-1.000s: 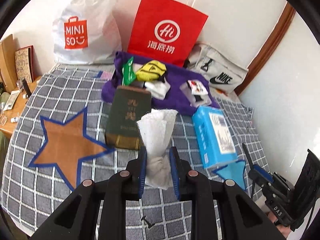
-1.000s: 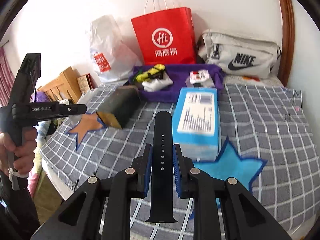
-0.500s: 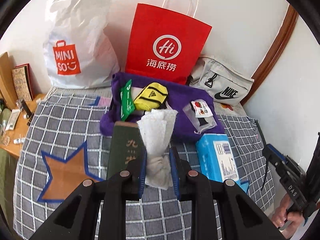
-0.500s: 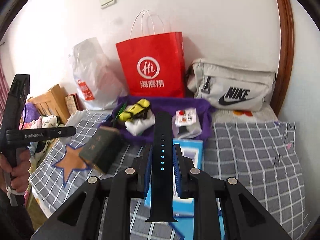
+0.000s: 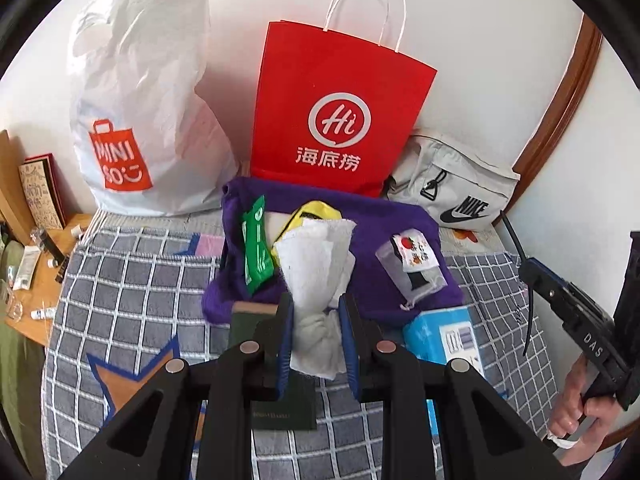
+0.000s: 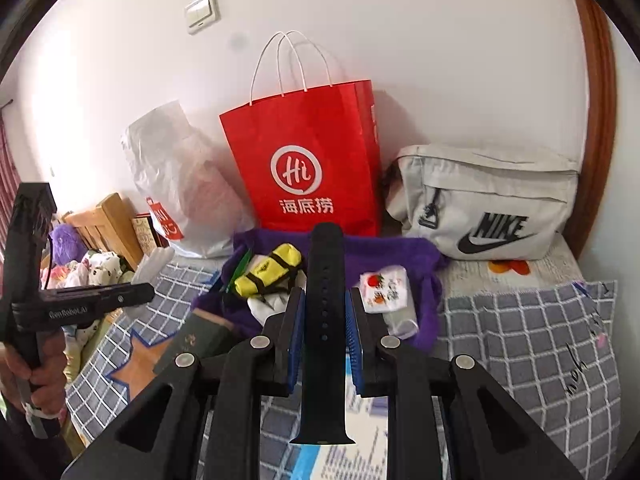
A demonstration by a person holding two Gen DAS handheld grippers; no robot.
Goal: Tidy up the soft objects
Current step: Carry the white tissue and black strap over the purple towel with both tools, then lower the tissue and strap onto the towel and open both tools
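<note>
My left gripper [image 5: 316, 300] is shut on a crumpled white cloth [image 5: 316, 276] that sticks up between its blue pads. A black watch strap [image 6: 323, 320] stands upright in my right gripper [image 6: 323, 296], which is shut on it. Both hang above the checked bed in front of a purple cloth [image 5: 380, 224] [image 6: 384, 252]. On that cloth lie a green packet [image 5: 254, 248], a yellow pouch [image 6: 272, 268], a white sock [image 6: 268, 304] and a clear bag with a printed card [image 5: 416, 260] [image 6: 386, 288]. The other gripper shows at the right edge of the left wrist view, and at the left edge of the right wrist view.
Against the wall stand a red paper bag [image 5: 340, 112] [image 6: 308, 160], a white Miniso bag [image 5: 136, 120] and a grey Nike bag [image 6: 488, 208]. A dark green box [image 5: 280, 396] and a blue box [image 5: 448, 336] lie on the bedspread [image 5: 132, 304]. A wooden bedside surface [image 5: 36, 276] is at left.
Both grippers have moved forward and up towards the purple cloth, each holding its item. The green and blue boxes have slid under the fingers, and the bags look nearer.
</note>
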